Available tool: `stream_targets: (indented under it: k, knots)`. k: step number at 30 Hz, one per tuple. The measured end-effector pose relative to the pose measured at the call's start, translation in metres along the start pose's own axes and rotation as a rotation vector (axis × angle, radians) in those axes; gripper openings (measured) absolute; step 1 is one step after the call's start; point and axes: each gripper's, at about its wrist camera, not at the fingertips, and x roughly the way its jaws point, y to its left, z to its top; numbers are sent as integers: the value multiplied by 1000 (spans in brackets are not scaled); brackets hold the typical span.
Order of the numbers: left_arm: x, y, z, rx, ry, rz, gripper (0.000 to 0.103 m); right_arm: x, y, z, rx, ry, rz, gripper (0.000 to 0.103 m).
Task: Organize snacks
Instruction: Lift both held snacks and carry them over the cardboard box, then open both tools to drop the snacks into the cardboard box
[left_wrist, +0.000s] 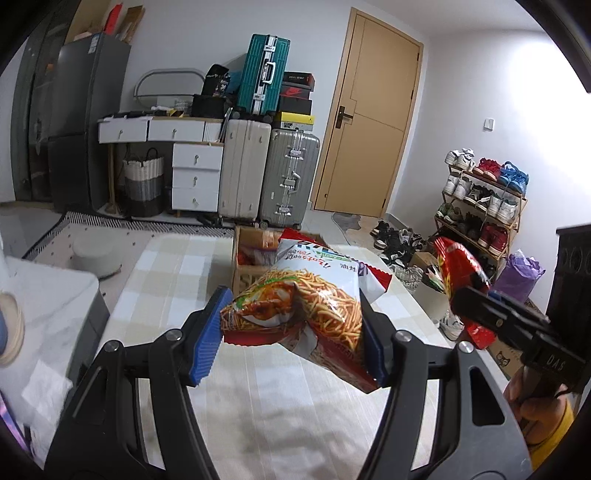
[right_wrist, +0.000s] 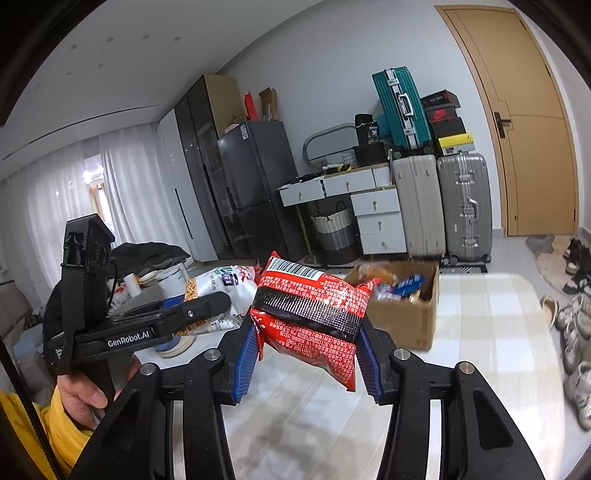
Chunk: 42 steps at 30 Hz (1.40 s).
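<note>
While both tools hang above the checked tabletop (left_wrist: 177, 266), each one has a packet pinched between its blue pads. The left gripper (left_wrist: 291, 339) has its jaws closed partway onto a noodle-snack bag (left_wrist: 310, 291), white at the top and printed with thin fried sticks; the bag sits squarely between the jaws, crumpled at its lower end where the pads (left_wrist: 208, 336) press in, and its upper end juts toward 12 o'clock over the cardboard box (left_wrist: 245, 273). The right gripper (right_wrist: 306, 354) has its jaws closed to about the same width on a red packet (right_wrist: 314, 314) with a black band and a barcode at its top; that packet lies crosswise between the jaws, its ends against both pads (right_wrist: 245, 360). In the right wrist view the same box (right_wrist: 406, 317) stands open on the tabletop at 1 o'clock from the held red packet, with several wrapped snacks inside, too jumbled to count. Counted: two held packets, one per gripper, and one box. Seen from the left wrist camera, the right tool and its red packet (left_wrist: 460, 273) are at 3 o'clock; from the right wrist camera, the left tool and its white bag (right_wrist: 225, 284) are at 9 o'clock.
</note>
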Motion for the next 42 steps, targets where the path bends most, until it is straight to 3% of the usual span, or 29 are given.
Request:
stream_targets:
  k: [5, 9, 17, 21, 32, 35, 40, 42]
  knots:
    - [38, 2, 35, 25, 24, -38, 61, 30, -19, 33, -18, 6, -15, 48]
    - [78, 5, 62, 47, 29, -21, 61, 60, -40, 59, -12, 29, -25, 48]
    - [194, 23, 105, -78, 93, -80, 61, 124, -86, 100, -10, 61, -83, 48]
    - [248, 26, 113, -82, 129, -78, 61, 160, -117, 112, 18, 93, -115, 48]
    - [386, 12, 94, -54, 288, -116, 61, 224, -184, 104, 86, 174, -169, 48]
    - [414, 10, 82, -24, 329, -92, 61, 234, -192, 97, 85, 198, -168, 48]
    - [435, 7, 69, 85, 327, -7, 62, 252, -195, 87, 65, 236, -161, 48]
    - [443, 8, 66, 99, 341, -10, 62, 259, -195, 82, 61, 253, -161, 48]
